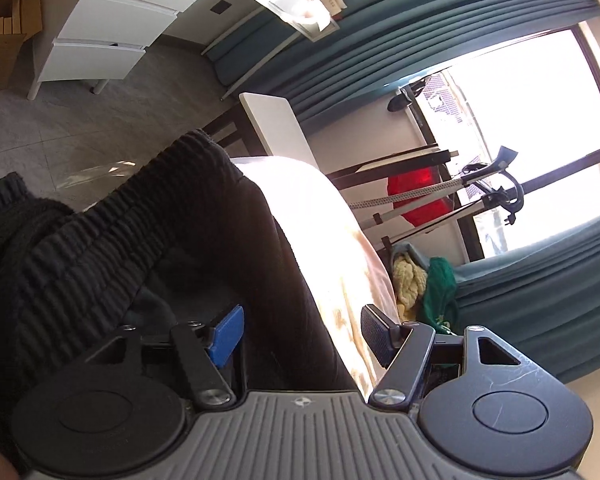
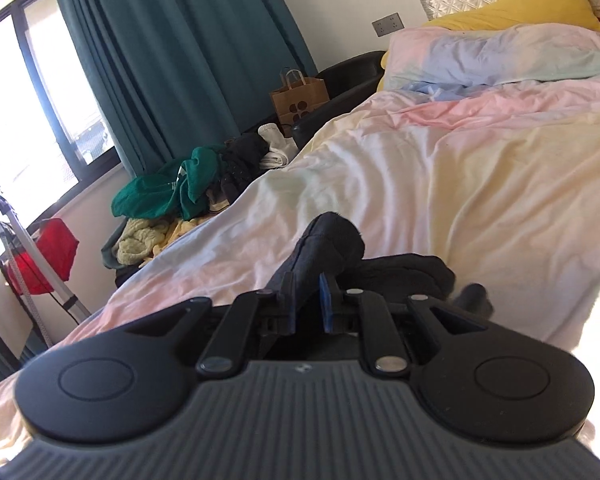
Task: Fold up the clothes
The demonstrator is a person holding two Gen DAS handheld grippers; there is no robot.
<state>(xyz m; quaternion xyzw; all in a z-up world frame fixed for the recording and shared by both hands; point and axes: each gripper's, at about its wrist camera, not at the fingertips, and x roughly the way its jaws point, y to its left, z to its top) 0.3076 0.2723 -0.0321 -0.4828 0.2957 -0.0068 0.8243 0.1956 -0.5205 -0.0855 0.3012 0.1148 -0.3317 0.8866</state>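
Note:
A dark ribbed knit garment [image 1: 112, 240] lies over the near edge of the bed and fills the left of the left wrist view. My left gripper [image 1: 300, 330] is open, its jaws wide apart, with the dark cloth lying between them. In the right wrist view my right gripper [image 2: 309, 302] is shut on a bunched end of the dark garment [image 2: 324, 248], which sticks up above the fingers. More of the garment lies on the pastel bedsheet [image 2: 440, 184] to the right.
A pile of clothes, with a green garment [image 2: 168, 192], lies beside the bed by teal curtains [image 2: 172, 52]. A paper bag [image 2: 300, 98], pillows [image 2: 500, 56], a red bag [image 2: 48, 256], a stand [image 1: 440, 188] and a white drawer unit [image 1: 112, 28] are around.

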